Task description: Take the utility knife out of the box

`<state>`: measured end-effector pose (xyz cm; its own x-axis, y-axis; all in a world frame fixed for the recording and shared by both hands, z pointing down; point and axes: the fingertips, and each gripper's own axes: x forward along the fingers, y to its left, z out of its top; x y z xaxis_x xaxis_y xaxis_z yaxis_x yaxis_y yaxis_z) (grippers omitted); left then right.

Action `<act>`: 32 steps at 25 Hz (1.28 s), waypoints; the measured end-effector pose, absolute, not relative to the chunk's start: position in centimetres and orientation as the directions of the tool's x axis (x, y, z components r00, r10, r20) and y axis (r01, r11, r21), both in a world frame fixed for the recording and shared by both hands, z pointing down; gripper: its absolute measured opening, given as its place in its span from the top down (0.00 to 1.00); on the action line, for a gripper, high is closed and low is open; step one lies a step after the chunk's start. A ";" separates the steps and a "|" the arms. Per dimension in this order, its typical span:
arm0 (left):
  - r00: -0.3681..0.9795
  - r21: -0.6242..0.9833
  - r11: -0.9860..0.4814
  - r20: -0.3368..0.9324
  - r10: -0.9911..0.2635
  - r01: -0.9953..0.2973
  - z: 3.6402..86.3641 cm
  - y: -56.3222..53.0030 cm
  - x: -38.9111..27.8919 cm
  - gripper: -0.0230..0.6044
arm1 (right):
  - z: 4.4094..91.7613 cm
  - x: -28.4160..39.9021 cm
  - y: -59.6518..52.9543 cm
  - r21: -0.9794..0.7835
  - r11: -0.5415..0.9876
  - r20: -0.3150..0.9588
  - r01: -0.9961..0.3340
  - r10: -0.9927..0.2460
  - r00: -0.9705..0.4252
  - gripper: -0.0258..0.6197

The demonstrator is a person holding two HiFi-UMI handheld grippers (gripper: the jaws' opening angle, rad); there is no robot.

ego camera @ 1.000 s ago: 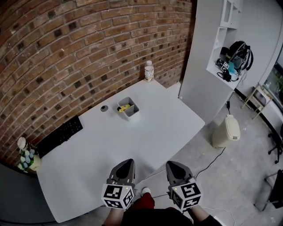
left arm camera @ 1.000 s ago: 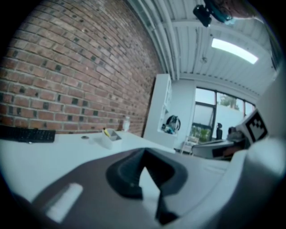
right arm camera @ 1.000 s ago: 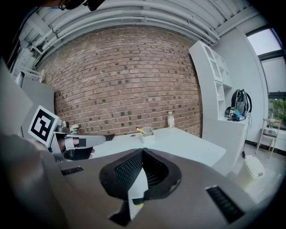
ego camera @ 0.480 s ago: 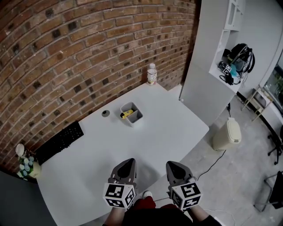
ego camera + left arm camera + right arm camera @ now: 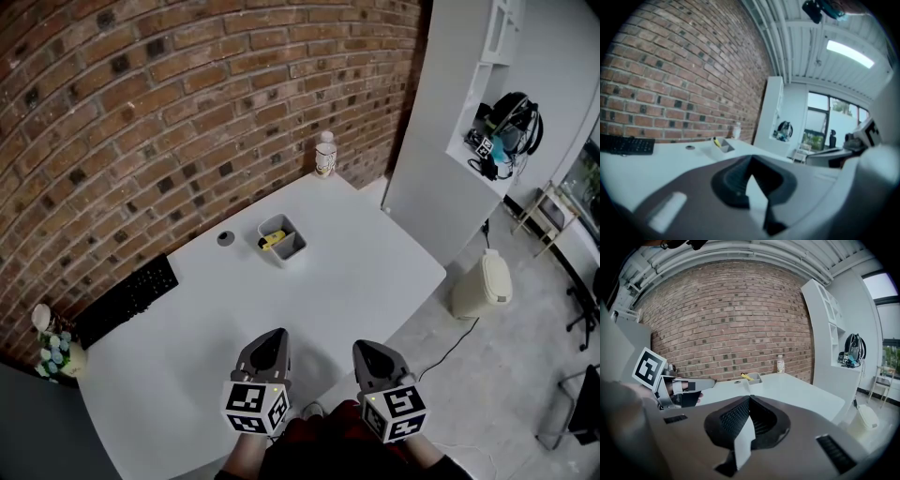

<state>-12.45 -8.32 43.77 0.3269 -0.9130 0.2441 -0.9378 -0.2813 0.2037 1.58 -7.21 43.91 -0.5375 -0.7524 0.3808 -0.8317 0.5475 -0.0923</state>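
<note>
Knife (image 5: 270, 240) barely shows, a yellow end in the box (image 5: 294, 249); left claw (image 5: 274, 337) and right claw (image 5: 365, 350) closed, empty.

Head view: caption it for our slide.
Left gripper and right gripper, shut, short of the box holding the utility knife.

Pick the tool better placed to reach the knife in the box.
Left, likely: left tool lines up with the box holding the utility knife; right tool sits further aside. Both shut, both far.
</note>
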 end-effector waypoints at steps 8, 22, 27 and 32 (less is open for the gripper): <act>0.297 0.193 -0.252 0.255 -0.920 -0.948 44.1 -9.1 -12.4 0.96 | 44.3 1.5 -8.1 -0.097 0.562 0.379 -0.821 -0.742 -0.553 0.95; 0.195 0.174 -0.148 0.300 -0.934 -0.974 45.2 -14.4 -12.8 0.92 | 44.7 2.3 -14.2 -0.117 0.616 0.383 -0.779 -0.696 -0.607 0.95; 0.140 0.181 -0.085 0.317 -0.938 -0.980 45.6 -16.8 -13.3 0.88 | 45.0 1.9 -17.3 -0.125 0.656 0.390 -0.744 -0.657 -0.645 0.95; 0.079 0.189 -0.015 0.337 -0.938 -0.982 46.1 -19.1 -14.1 0.85 | 45.6 1.1 -20.4 -0.128 0.704 0.407 -0.699 -0.605 -0.684 0.95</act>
<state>-14.09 -19.06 46.11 0.0792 -0.9382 0.3368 -0.9818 -0.0151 0.1891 1.14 -20.39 45.63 -0.6841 -0.6051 0.4072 -0.6987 0.7039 -0.1277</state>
